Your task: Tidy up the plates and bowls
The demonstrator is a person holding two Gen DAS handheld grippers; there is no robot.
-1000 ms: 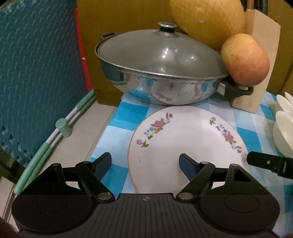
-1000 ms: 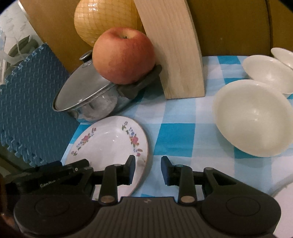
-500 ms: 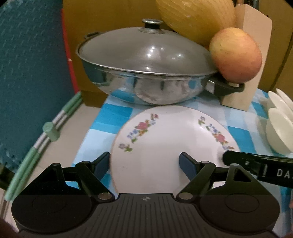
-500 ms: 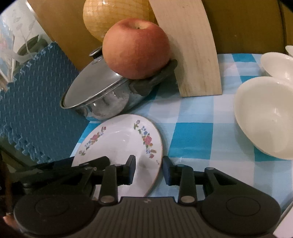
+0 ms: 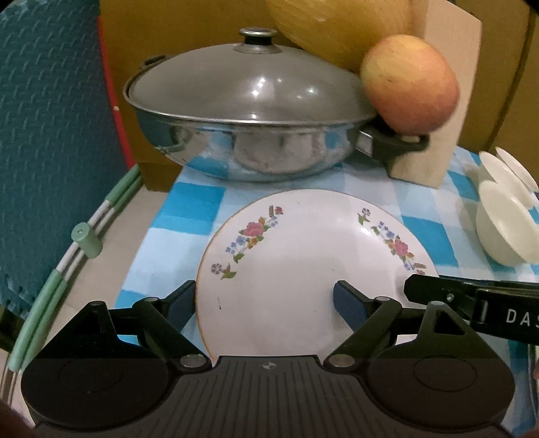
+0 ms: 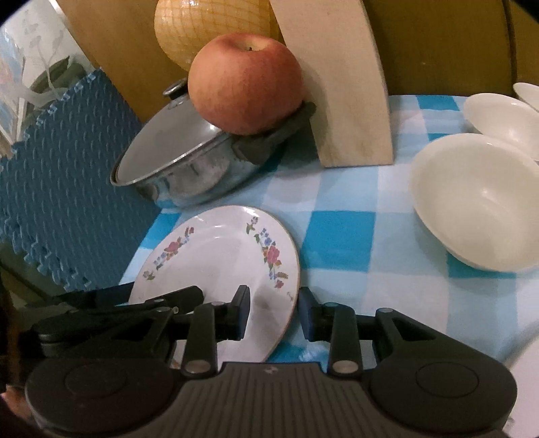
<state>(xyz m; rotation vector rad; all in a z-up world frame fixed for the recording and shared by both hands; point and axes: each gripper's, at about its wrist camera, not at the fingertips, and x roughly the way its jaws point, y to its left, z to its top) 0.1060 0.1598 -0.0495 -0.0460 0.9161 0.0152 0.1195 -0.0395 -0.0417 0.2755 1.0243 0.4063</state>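
A blue-and-white checked cloth (image 6: 337, 242) covers the counter, and a blue foam mat (image 5: 50, 151) stands upright along its left edge. Toward the back edge sits a lidded steel pan (image 5: 249, 124), the largest thing on the cloth, with a pale wooden block (image 6: 340, 84) upright just beside its right handle. A net-wrapped yellow fruit (image 6: 215, 27) rests behind them, and a red apple (image 6: 244, 82) is perched on the pan's dark handle, touching the block. The floral plate (image 5: 303, 269) lies in front of the pan, near the left edge of the cloth, with its right rim tilted up off the cloth. White bowls (image 6: 471, 198) sit well apart from it toward the right edge, one large in front and smaller ones behind. The left gripper (image 5: 266, 305) has just been opening; its jaws stand wide, straddling the plate's left rim without pressing it. The right gripper (image 6: 273, 311) has its jaws narrow around the plate's raised right rim, one finger above and one below; whether the pads actually pinch it cannot be told. Green-and-white rods (image 5: 77, 249) lie off the cloth beside the mat.
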